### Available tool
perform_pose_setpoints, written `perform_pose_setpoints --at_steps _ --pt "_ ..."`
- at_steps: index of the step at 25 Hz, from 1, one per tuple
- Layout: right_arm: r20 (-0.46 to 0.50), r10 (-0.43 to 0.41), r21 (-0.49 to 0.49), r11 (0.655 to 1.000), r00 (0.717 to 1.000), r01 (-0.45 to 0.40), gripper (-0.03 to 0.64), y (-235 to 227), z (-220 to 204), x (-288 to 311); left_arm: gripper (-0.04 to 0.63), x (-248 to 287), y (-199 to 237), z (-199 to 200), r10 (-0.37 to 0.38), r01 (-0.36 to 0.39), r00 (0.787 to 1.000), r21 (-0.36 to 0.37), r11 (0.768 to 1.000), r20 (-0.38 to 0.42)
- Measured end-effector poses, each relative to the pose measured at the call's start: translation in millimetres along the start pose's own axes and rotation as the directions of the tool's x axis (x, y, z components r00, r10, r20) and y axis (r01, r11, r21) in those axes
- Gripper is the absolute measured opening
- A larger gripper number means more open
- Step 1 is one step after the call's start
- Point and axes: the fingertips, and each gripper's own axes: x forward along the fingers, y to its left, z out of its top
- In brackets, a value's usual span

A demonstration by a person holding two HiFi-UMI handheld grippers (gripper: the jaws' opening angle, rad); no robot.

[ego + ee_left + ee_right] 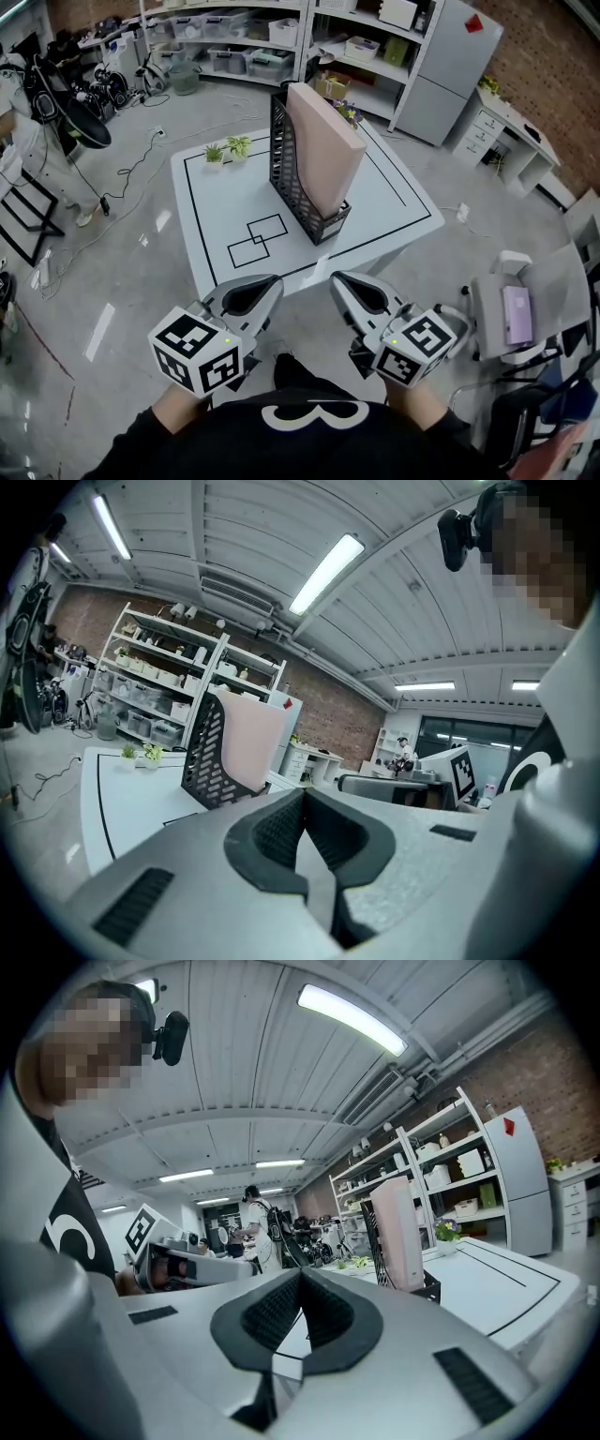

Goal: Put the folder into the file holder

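A pink folder (323, 145) stands upright inside the black mesh file holder (298, 192) on the white table (394, 202). It also shows in the left gripper view, the folder (251, 738) in the holder (211, 757), and in the right gripper view, the folder (401, 1232) in the holder (375, 1232). Both grippers hang low in front of the person's body, short of the table's front edge. My left gripper (277, 279) (302, 794) is shut and empty. So is my right gripper (334, 277) (300, 1274).
Two small potted plants (228, 148) sit at the table's far left corner, a flower pot (349, 112) behind the holder. Black outlines are marked on the tabletop. Shelving (234, 37), a grey cabinet (445, 70), a white desk (511, 131) and a chair (516, 314) surround the table. Cables cross the floor at left.
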Motion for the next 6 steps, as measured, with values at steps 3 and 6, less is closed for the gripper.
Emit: perform_pose_setpoints --at_steps 3,6 --pt "0.0 -0.003 0.001 1.0 1.0 0.003 0.003 -7.9 0.7 3.8 0.006 8.9 5.3 -0.1 -0.002 0.002 1.0 0.001 1.0 -0.006" --pt "0.002 -0.001 -0.002 1.0 1.0 0.001 0.003 -14.9 2.9 7.8 0.006 17.7 10.4 2.6 -0.004 0.004 1.0 0.008 1.0 -0.009"
